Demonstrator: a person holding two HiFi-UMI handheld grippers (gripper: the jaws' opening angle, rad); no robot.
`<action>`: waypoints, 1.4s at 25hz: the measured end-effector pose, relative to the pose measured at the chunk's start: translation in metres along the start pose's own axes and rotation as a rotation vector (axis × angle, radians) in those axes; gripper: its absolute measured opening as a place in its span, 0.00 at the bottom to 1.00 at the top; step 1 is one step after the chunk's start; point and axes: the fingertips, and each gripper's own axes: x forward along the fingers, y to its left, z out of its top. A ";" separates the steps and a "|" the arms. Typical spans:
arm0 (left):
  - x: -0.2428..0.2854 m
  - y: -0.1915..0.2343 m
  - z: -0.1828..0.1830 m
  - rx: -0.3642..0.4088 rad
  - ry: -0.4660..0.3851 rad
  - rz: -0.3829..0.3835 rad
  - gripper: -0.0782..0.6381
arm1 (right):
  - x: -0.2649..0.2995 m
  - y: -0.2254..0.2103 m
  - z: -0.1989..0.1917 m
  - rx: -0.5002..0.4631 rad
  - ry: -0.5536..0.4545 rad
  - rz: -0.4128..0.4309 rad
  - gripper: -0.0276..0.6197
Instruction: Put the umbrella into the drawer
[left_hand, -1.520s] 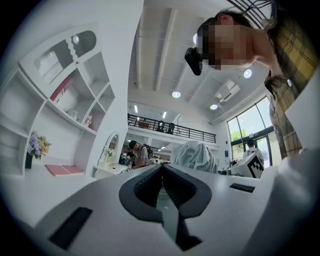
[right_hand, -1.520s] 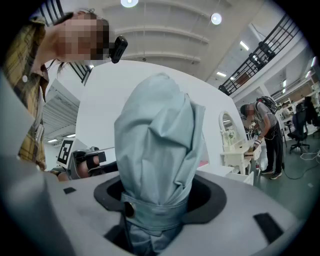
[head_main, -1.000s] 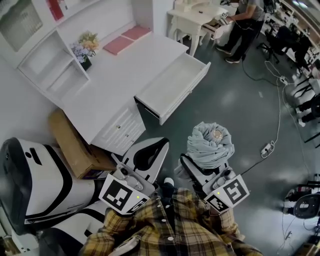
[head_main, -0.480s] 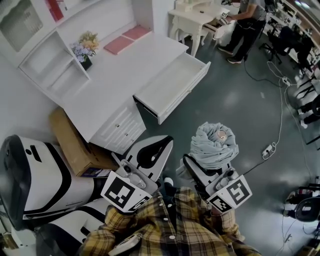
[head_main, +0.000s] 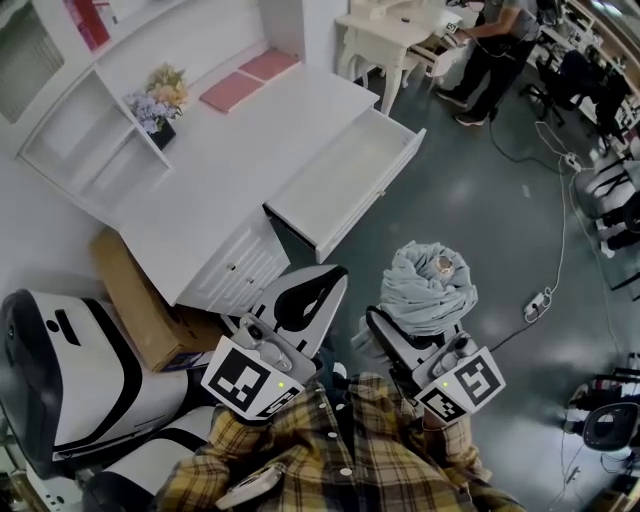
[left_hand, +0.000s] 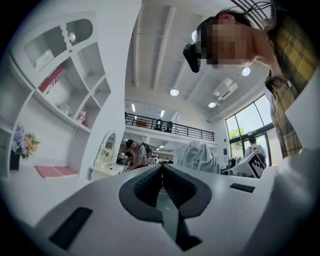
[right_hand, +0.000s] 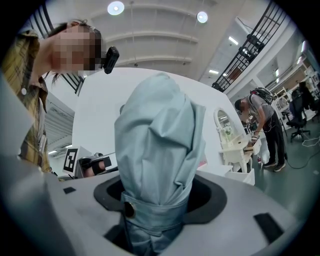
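Umbrella (head_main: 430, 285), folded pale blue-grey fabric, clamped in the right gripper (head_main: 412, 322) off the desk's front edge.

The right gripper's (right_hand: 160, 200) jaws stand wide and press on the umbrella (right_hand: 157, 165) at its snap-buttoned strap, the bundled cloth rising past the jaw tips. It hangs over the dark grey floor (head_main: 470, 200), apart from the front panel of the open white drawer (head_main: 345, 180), which is pulled out from the front edge of the white wooden desk (head_main: 250, 140) towards its right end. The left gripper (head_main: 330, 280) sits beside the right one, near the desk's front corner. Its jaws (left_hand: 161, 170) meet at the tips with nothing between them.
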 end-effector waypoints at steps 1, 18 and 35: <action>0.002 0.004 0.000 0.001 0.000 0.000 0.14 | 0.003 -0.002 0.000 -0.001 0.001 0.000 0.49; 0.072 0.165 0.017 -0.007 0.020 -0.037 0.14 | 0.153 -0.078 0.026 0.006 -0.001 -0.069 0.49; 0.110 0.229 0.001 -0.051 0.053 -0.036 0.14 | 0.202 -0.135 0.033 0.023 0.030 -0.140 0.49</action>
